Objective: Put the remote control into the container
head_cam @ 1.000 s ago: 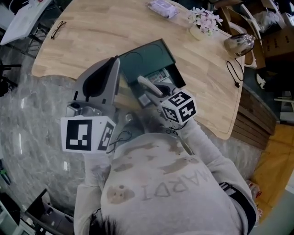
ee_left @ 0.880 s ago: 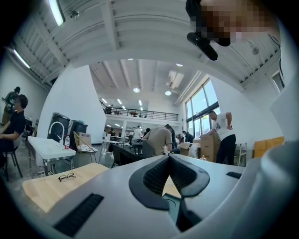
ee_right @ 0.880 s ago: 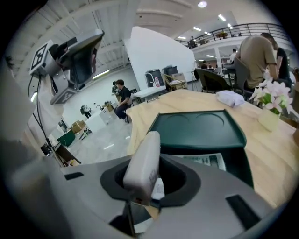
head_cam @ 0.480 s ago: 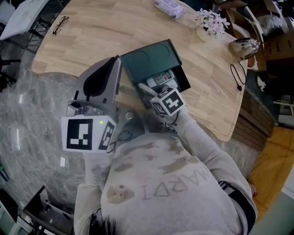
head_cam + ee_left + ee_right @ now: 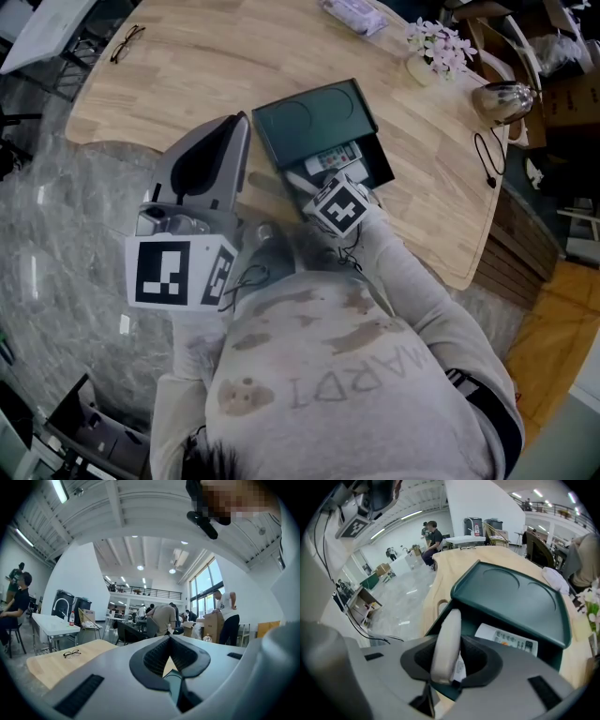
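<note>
Reaching into container (image 5: 511,592), right gripper (image 5: 451,658) opening its jaws around remote control (image 5: 446,637).

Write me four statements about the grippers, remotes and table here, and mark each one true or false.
1. A remote lies inside the dark green container. True: the second remote lies flat in the container.
2. The right gripper is empty. False: the right gripper has the white remote standing on edge between its jaws, which are opening.
3. The left gripper holds the glasses. False: the left gripper is raised with its jaws together on nothing, and the glasses lie near the far edge of the table.
4. Flowers stand on the table. True: the flowers are at its far right.
</note>
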A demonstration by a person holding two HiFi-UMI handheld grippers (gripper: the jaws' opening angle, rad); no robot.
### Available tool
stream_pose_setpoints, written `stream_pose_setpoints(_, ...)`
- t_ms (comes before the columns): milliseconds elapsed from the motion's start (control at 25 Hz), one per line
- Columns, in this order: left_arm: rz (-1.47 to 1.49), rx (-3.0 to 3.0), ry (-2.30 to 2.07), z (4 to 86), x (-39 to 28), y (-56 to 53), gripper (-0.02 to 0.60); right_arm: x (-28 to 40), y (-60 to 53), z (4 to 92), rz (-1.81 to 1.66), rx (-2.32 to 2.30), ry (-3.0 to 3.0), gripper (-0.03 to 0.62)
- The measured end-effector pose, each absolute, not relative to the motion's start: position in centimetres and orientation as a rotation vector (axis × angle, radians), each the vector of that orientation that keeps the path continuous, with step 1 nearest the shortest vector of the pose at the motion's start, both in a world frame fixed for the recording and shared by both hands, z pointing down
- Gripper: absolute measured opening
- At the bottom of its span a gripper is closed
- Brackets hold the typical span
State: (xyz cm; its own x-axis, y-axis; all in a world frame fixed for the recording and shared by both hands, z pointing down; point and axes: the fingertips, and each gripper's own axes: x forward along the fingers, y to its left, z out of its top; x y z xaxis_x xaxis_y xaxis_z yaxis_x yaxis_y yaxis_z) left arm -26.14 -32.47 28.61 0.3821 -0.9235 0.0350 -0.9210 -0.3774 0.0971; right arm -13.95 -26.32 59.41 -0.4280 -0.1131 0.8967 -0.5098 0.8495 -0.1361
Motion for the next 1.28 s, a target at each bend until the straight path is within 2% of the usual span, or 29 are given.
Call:
stream_pose_setpoints(120, -0.038, 2.526, -1.692, 28.6, -26.3, -32.4, 0.19, -13.6, -26.3, 59.2, 0.411, 0.445, -1.987, 0.12)
stream_pose_setpoints(320, -0.04, 2.526, -1.696, 28.7, -26.4, -32.1, 0.19, -12.4, -26.4, 58.8, 0.487, 0.487, -2.015, 0.144)
stream_pose_setpoints(720, -0.034, 2.533, -1.707, 28.3, -25.6, -31.5, 0.19, -8.7, -28.9, 57.8, 0.718, 0.663, -2.064, 0.143)
stream_pose_setpoints(960, -0.023, 2.528, -1.722, 28.0, -25.1, -30.9, 0.19, -7.7, -29.7, 57.0, 0.708, 0.744, -2.108, 0.141)
stream_pose_setpoints(1080, -0.02, 2.533, -1.72, 28.0, -24.5, -30.4, 0.19, -7.9, -29.7, 55.4, 0.656, 0.781, -2.181, 0.122)
stream_pose_setpoints(1280, -0.019, 2.555, -1.706, 27.7, -22.7, -29.3, 0.19, -9.2, -28.5, 49.7, 0.584, 0.818, -2.42, 0.051)
